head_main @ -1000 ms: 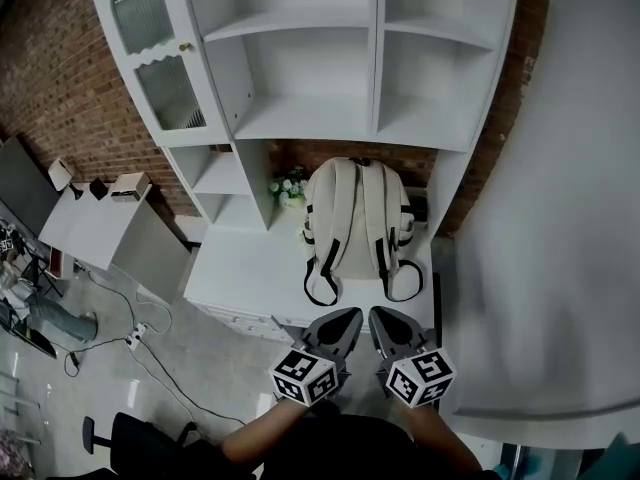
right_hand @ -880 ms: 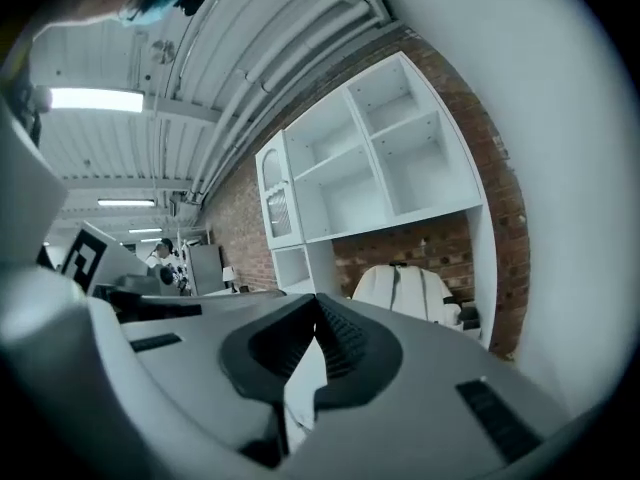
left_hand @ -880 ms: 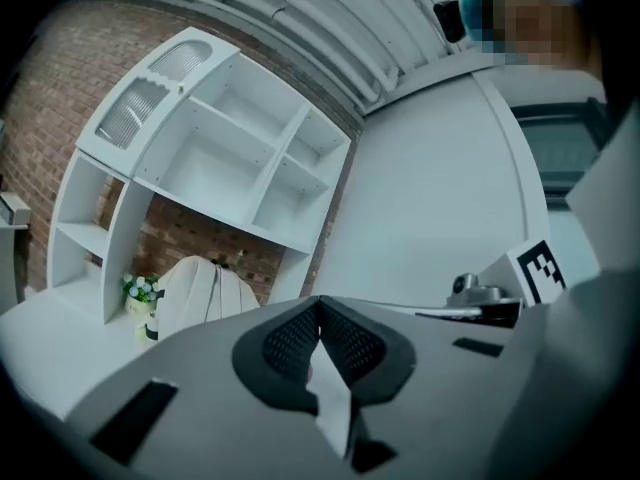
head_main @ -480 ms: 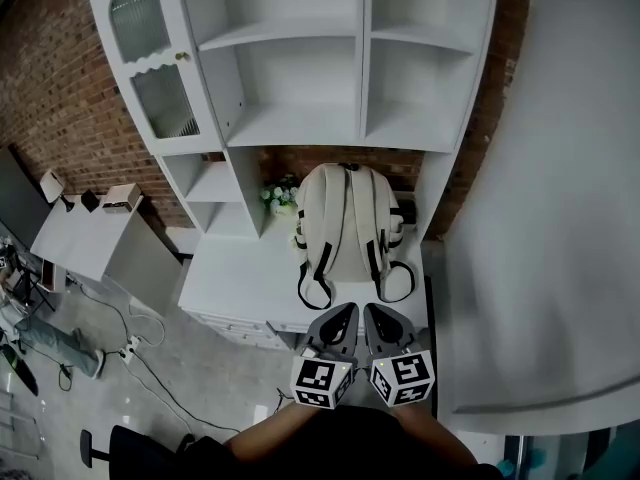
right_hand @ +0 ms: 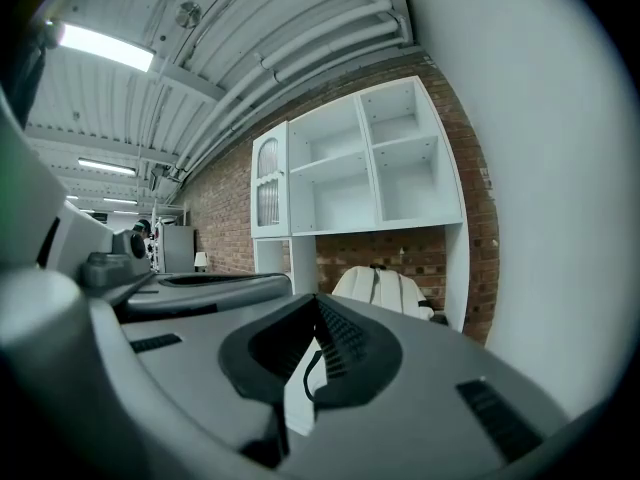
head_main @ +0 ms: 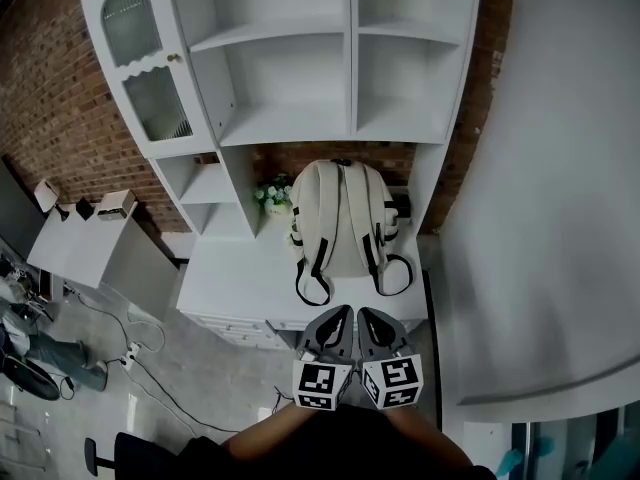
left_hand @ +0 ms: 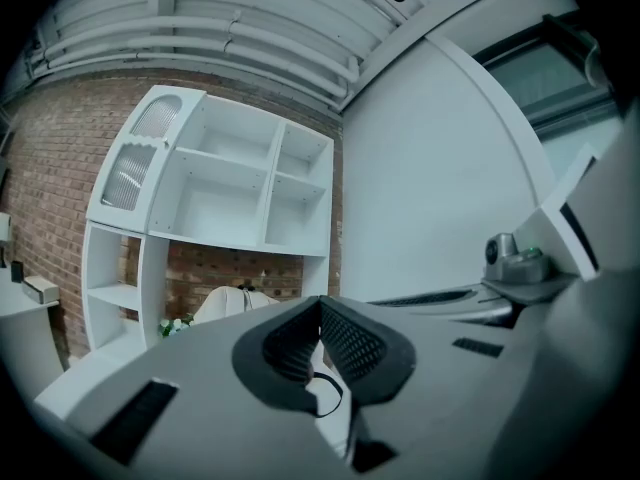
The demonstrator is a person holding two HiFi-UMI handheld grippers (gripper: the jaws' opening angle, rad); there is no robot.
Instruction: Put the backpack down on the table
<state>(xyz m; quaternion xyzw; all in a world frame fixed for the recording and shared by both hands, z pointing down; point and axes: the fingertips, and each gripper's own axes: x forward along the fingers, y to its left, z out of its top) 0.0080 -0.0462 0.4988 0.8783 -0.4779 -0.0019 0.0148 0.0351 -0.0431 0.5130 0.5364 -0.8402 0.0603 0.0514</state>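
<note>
A cream backpack (head_main: 345,218) with black-trimmed straps rests on the white table (head_main: 240,278), leaning back against the brick wall under the shelves, straps toward me. It also shows in the left gripper view as the backpack (left_hand: 225,304) and in the right gripper view as the backpack (right_hand: 385,288). My left gripper (head_main: 336,316) and right gripper (head_main: 368,318) hover side by side just off the table's near edge, short of the strap loops. Both are shut with nothing between the jaws.
A white shelf unit (head_main: 290,78) with a glass door rises over the table. A small flower pot (head_main: 272,196) stands left of the backpack. A white wall panel (head_main: 540,218) lies close on the right. Lower desks (head_main: 90,243) and cables (head_main: 140,338) lie to the left.
Both grippers have drawn closer together and rolled a little. The view has shifted, so backpack and table sit slightly lower left. The backpack has not moved on the table.
</note>
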